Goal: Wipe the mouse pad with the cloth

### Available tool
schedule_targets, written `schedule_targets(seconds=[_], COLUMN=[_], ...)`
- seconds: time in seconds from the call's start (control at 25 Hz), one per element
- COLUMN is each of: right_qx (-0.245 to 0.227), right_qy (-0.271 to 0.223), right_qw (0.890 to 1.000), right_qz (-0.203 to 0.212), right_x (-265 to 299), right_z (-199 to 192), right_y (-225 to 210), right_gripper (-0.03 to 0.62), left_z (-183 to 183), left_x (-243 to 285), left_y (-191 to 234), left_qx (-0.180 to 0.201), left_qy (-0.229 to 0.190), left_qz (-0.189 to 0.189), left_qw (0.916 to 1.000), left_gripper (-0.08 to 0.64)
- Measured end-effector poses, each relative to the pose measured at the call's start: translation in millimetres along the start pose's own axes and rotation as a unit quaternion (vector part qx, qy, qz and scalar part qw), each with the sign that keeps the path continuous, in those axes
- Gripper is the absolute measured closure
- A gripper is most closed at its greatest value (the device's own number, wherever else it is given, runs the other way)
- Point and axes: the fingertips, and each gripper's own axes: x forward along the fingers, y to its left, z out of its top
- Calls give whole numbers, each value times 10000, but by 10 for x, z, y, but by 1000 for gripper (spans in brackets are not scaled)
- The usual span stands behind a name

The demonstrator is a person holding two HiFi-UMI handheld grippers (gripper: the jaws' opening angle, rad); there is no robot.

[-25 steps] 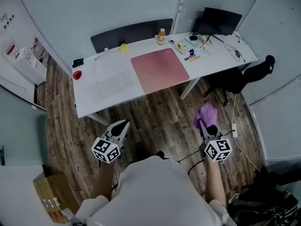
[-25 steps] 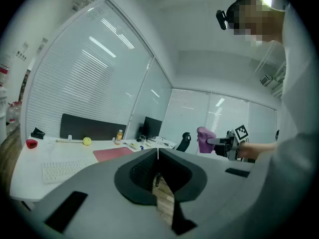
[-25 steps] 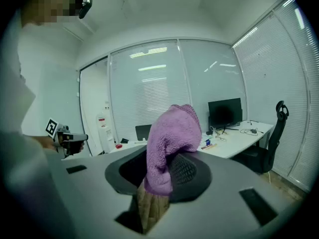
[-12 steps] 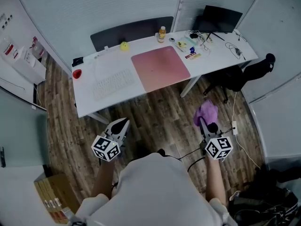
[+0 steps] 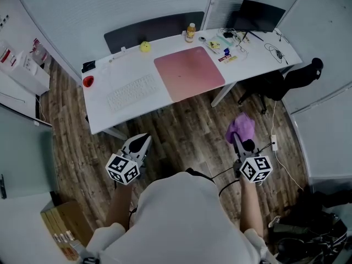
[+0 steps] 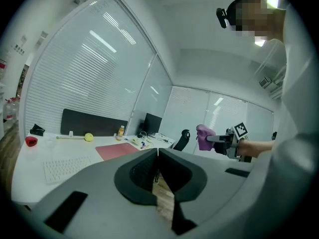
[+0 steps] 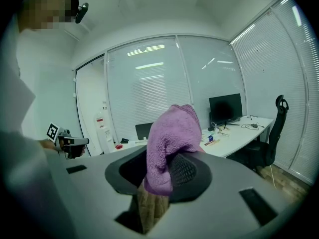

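The desk (image 5: 258, 56) stands across the far side of the scene. The pink mouse pad (image 5: 188, 80) lies flat at its centre, right of the keyboard (image 5: 132, 92), and its long axis appears to run left to right.

Both grippers hang over the wooden floor (image 5: 181, 131), well apart from the desk.
- **Right gripper (image 5: 240, 137):** the fingers pinch the purple cloth (image 5: 241, 128). The pad lies far and left of it.
- **Left gripper (image 5: 142, 142):** the fingers are pressed together and hold nothing. The pad lies far and right of it.

Neither gripper is clearly nearer the pad.

Compared with one second ago, the grippers hold nearly the same places. The desk has shifted slightly in the head view.
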Motion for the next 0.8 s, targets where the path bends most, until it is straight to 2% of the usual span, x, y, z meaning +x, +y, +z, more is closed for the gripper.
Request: schedule_targets(seconds=[0.36,0.8], right_qx=[31,116], right_qy=[108,282], right_qw=[9999,9995], right_qz=[-45,1], right_x=[193,449], right_z=[-72,-79], right_y=[189,137], right_gripper=[472,472], left_z=[-16,26], left_x=[-40,139], left_y=[290,487], left_qx=[-29,-89], left_qy=[92,177], left_qz=[-74,-38], left_qw=[9999,9998], left_gripper=[538,538])
